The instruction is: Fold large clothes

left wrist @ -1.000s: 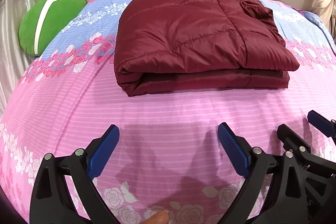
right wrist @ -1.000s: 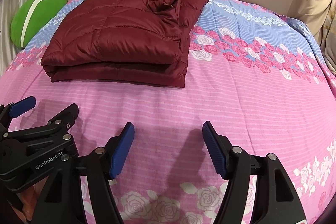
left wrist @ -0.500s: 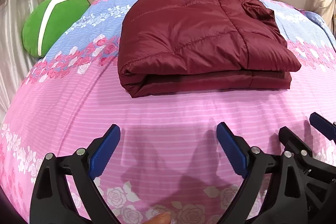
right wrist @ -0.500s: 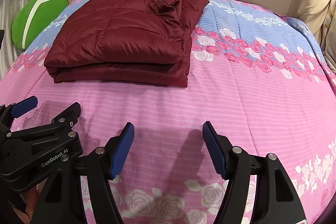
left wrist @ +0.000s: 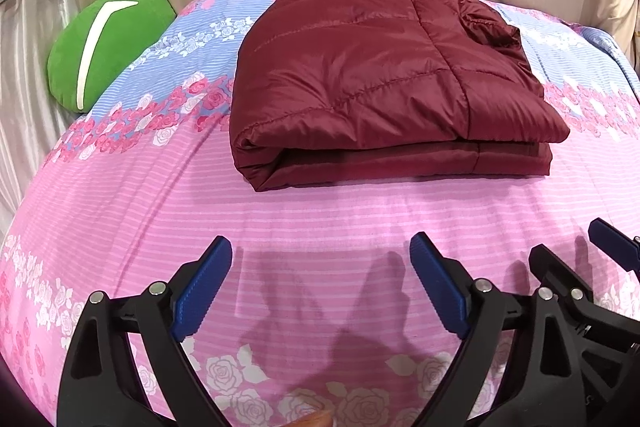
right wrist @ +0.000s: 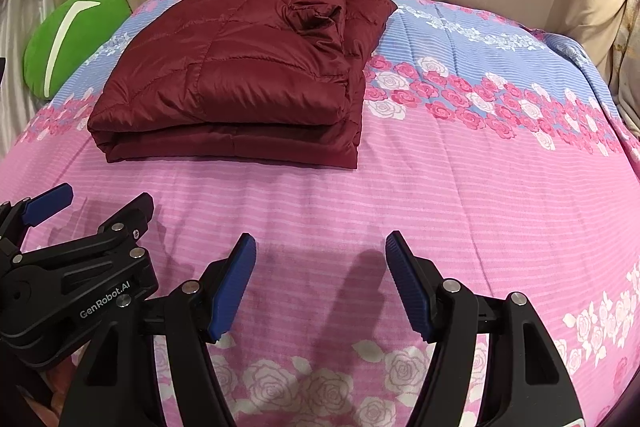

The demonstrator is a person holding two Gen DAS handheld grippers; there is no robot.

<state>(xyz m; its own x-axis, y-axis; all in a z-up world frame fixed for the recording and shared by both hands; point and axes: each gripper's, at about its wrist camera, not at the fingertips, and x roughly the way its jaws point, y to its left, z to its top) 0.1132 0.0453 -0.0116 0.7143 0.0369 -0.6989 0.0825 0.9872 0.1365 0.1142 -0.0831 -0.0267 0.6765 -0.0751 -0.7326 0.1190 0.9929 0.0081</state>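
My left gripper (left wrist: pixel 320 287) hangs over the bedspread with its blue pads spread wide and nothing between them. My right gripper (right wrist: pixel 320 279) sits just beside it, jaws likewise apart and empty, both angled down at the pink striped sheet (left wrist: pixel 320 215).

The maroon quilted jacket (left wrist: pixel 380 75) lies ahead of both tools, near the middle of the bed, clear of the pads. It is already doubled over into a thick rectangular bundle: I see stacked layers along the near edge, a rounded fold at its left end, and a bunched collar or sleeve part tucked on top toward the far right. A green cushion (left wrist: pixel 104 43) rests at the bed's far left edge, apart from the jacket.

I judge the folding essentially done, and I read this as the release-and-back-off stage. If anything remains, it is tidying: the lower layer pokes out at the right side in the right view, so I would reach forward, pinch that corner and square it under the top layer. The slick puffy fabric may spring open or slide if I tug hard.
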